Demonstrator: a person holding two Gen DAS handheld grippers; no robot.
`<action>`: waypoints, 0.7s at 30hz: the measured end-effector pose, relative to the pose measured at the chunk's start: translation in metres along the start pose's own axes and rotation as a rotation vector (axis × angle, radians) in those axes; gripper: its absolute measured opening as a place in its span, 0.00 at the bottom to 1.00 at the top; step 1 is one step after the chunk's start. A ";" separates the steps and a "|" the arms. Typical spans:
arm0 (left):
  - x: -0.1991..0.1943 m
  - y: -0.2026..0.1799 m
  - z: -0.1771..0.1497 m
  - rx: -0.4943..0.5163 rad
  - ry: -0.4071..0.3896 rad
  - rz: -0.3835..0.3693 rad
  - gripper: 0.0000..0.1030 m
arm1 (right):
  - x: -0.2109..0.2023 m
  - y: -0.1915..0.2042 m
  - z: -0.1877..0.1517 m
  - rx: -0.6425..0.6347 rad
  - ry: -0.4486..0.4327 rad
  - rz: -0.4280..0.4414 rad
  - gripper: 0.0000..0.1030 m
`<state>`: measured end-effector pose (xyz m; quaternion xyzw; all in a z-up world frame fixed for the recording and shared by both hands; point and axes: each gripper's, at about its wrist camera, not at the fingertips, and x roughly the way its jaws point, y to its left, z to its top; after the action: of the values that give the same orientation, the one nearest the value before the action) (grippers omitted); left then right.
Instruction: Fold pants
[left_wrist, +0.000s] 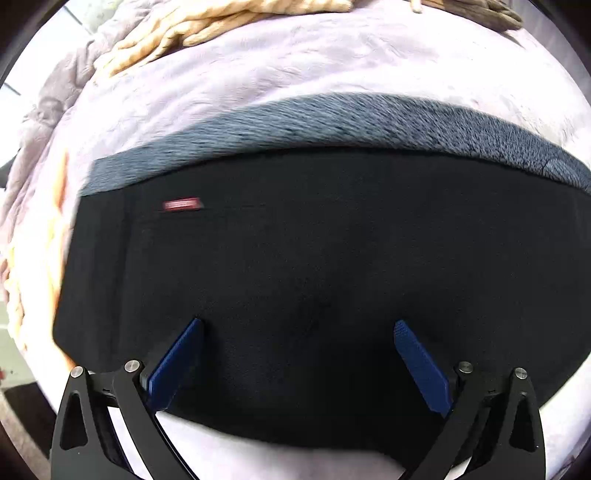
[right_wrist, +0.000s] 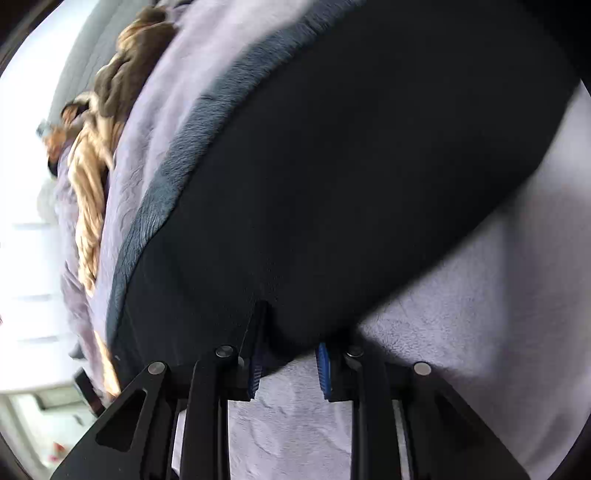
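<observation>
The black pants (left_wrist: 295, 258) lie spread flat on a lilac fleece blanket, with a small red label (left_wrist: 182, 204) near their left end and grey fleece lining (left_wrist: 332, 118) showing along the far edge. My left gripper (left_wrist: 299, 325) is open, its blue pads over the near edge of the pants, holding nothing. In the right wrist view the pants (right_wrist: 351, 166) fill the middle. My right gripper (right_wrist: 290, 347) is shut on the pants' near edge, and the fabric puckers between the blue pads (right_wrist: 323, 369).
The lilac blanket (left_wrist: 295, 62) covers the bed. A beige knit garment (left_wrist: 192, 29) and a brown garment (right_wrist: 129, 66) lie at the far side. The bed edge and floor show at the left of the right wrist view (right_wrist: 44, 413).
</observation>
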<state>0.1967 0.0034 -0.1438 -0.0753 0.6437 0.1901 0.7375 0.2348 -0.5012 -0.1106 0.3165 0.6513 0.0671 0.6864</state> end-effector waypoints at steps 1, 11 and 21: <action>-0.006 0.006 -0.001 -0.004 -0.027 -0.012 1.00 | -0.007 0.006 -0.006 -0.007 -0.012 0.002 0.32; 0.033 0.059 -0.019 -0.050 -0.021 -0.026 1.00 | 0.096 0.122 -0.151 -0.076 0.389 0.353 0.37; 0.047 0.068 -0.017 -0.047 -0.044 -0.057 1.00 | 0.136 0.142 -0.169 -0.101 0.441 0.269 0.29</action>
<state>0.1598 0.0678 -0.1832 -0.1066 0.6204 0.1856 0.7545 0.1409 -0.2620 -0.1438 0.3433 0.7331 0.2572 0.5277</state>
